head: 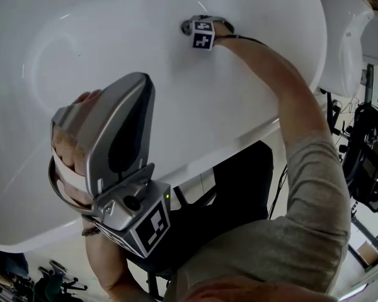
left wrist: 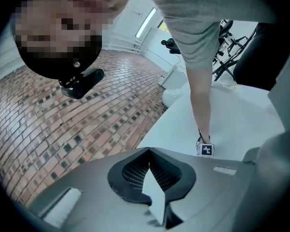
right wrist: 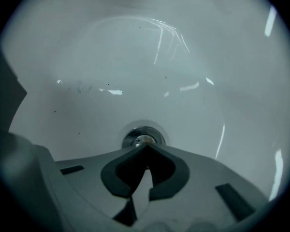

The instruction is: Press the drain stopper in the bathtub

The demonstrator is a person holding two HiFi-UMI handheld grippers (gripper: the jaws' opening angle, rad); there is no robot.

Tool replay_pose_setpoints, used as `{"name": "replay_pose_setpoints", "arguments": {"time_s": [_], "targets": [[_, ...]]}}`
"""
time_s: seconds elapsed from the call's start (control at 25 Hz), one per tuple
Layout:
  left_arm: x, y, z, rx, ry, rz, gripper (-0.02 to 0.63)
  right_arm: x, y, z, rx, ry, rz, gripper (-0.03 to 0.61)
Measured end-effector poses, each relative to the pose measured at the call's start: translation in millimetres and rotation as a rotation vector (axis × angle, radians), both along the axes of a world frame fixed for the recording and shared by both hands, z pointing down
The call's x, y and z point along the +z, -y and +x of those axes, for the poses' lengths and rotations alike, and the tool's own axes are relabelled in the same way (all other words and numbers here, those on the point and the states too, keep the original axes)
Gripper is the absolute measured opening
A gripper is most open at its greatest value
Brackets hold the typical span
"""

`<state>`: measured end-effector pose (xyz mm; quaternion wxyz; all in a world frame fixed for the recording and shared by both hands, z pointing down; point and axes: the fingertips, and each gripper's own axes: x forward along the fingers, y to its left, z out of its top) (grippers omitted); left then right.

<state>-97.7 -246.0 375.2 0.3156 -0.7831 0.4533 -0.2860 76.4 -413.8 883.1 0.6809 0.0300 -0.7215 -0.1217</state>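
Note:
The chrome drain stopper (right wrist: 143, 138) sits in the white floor of the bathtub (right wrist: 135, 66). My right gripper (right wrist: 146, 146) is shut, and its joined tips rest at the stopper's near edge. In the head view the right gripper (head: 190, 26) reaches far down into the bathtub (head: 82, 30) at the end of an outstretched arm and hides the stopper. My left gripper (head: 133, 82) is held high and close to the head camera, above the tub's near rim. Its jaws (left wrist: 148, 150) are shut on nothing and point away from the drain.
A white toilet (head: 348, 36) stands to the right of the tub. Black stands and cables (head: 373, 162) crowd the floor at right. The tub's near rim (head: 239, 140) runs below the right arm. A brick surface (left wrist: 63, 129) fills the left gripper view's left side.

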Motion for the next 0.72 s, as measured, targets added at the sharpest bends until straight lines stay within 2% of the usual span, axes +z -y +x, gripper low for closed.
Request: {"name": "replay_pose_setpoints", "arguments": {"time_s": [0.16,0.24,0.32,0.4,0.48,0.6,0.72], "targets": [[3,2,-1,-0.004,0.018,-0.006,-0.005,-16,-5,2,0.0,-0.078,-0.061,0.003],[7,2,-6,-0.018,0.004,-0.009,-0.005,-48,-4,-12,-0.04,-0.061,-0.044,0.003],[14,5,-14,-0.031,-0.005,-0.013,-0.005,-107,7,-33,0.006,0.058,0.026,0.002],[19,17,-22,-0.041,-0.029,-0.011,-0.005,-195,23,-41,0.123,0.237,0.123,0.002],[24,28,-33,-0.067,-0.074,-0.025,-0.005,-295,18,-34,0.238,0.431,0.187,0.002],[24,27,-56,-0.131,-0.155,-0.046,-0.005,-437,-48,-18,0.28,0.664,0.216,0.002],[-15,5,-74,-0.162,-0.179,0.038,-0.003,-576,-137,14,0.248,0.837,0.341,0.002]]}}
